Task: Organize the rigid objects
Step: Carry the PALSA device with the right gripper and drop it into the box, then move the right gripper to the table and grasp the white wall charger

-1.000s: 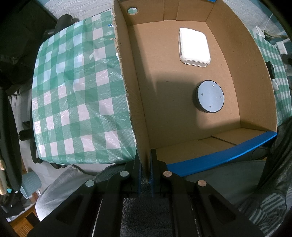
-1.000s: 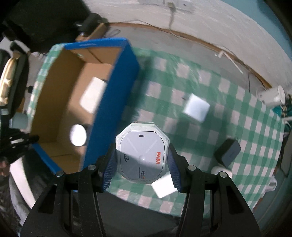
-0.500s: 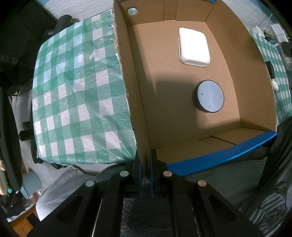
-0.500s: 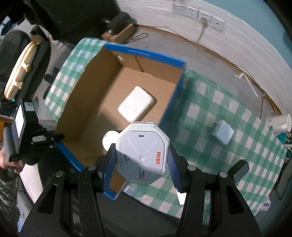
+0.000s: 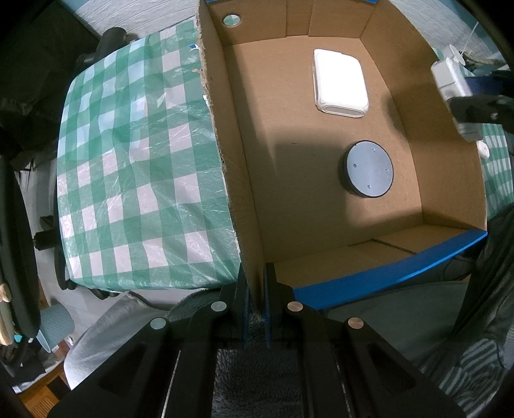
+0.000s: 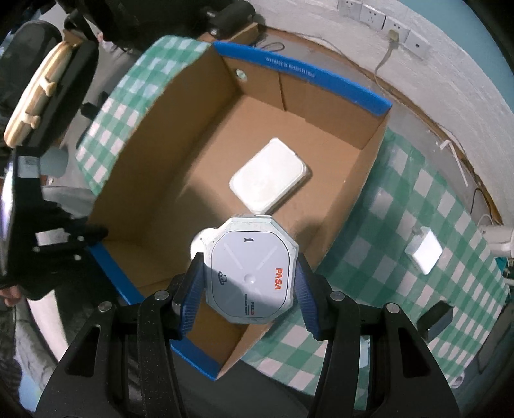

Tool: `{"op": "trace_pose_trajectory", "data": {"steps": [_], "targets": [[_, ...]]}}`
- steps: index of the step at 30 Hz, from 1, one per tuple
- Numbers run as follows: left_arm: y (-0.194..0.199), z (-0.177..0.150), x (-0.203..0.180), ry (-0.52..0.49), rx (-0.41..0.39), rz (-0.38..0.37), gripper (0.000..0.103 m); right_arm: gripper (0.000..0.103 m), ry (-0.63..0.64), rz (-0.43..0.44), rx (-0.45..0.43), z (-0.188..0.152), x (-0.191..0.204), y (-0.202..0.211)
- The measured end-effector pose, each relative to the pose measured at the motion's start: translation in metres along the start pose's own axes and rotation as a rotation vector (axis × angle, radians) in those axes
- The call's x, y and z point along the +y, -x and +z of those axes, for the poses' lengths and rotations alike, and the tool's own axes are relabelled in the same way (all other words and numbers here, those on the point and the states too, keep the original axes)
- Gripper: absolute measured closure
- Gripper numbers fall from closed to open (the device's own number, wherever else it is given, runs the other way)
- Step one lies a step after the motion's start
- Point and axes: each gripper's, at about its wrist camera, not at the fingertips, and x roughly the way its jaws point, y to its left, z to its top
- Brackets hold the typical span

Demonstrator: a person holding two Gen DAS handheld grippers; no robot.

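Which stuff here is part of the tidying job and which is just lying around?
Job:
box
octagonal device
white case
round puck
white adapter
dark block

Lying about:
checked cloth
wall sockets
chair

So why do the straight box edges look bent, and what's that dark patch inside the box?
Left wrist view: the fisheye lens bows the cardboard box walls, and a broad shadow lies across its floor beside the round disc. Right wrist view: same curving, black corners, and the octagonal PASA device is half in shadow.
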Motion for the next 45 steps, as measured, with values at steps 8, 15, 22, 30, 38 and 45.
{"op": "trace_pose_trajectory", "data": {"steps": [8,15,22,30,38,45], "targets": [[0.001,0.000,-0.001,-0.004,0.002,0.005,0.097,0.051,-0.007,-0.002,0.010,-0.003,-0.006,-0.010],[0.001,0.000,-0.001,-0.004,0.001,0.011,0.097,0.053,-0.019,0.007,-0.006,-0.005,-0.010,-0.007],[0.000,0.000,-0.002,0.000,0.001,0.005,0.096,0.039,-0.009,0.001,-0.033,-0.010,-0.006,0.006],[0.000,0.000,-0.001,-0.001,-0.001,0.006,0.096,0.032,-0.045,0.015,-0.090,-0.027,-0.016,0.038],[0.001,0.000,-0.001,-0.001,-0.002,0.006,0.096,0.026,-0.150,-0.012,-0.095,-0.067,-0.062,0.056],[0.002,0.001,-0.001,0.000,-0.003,0.003,0.096,0.025,-0.371,-0.022,0.015,-0.113,-0.128,0.019]]}}
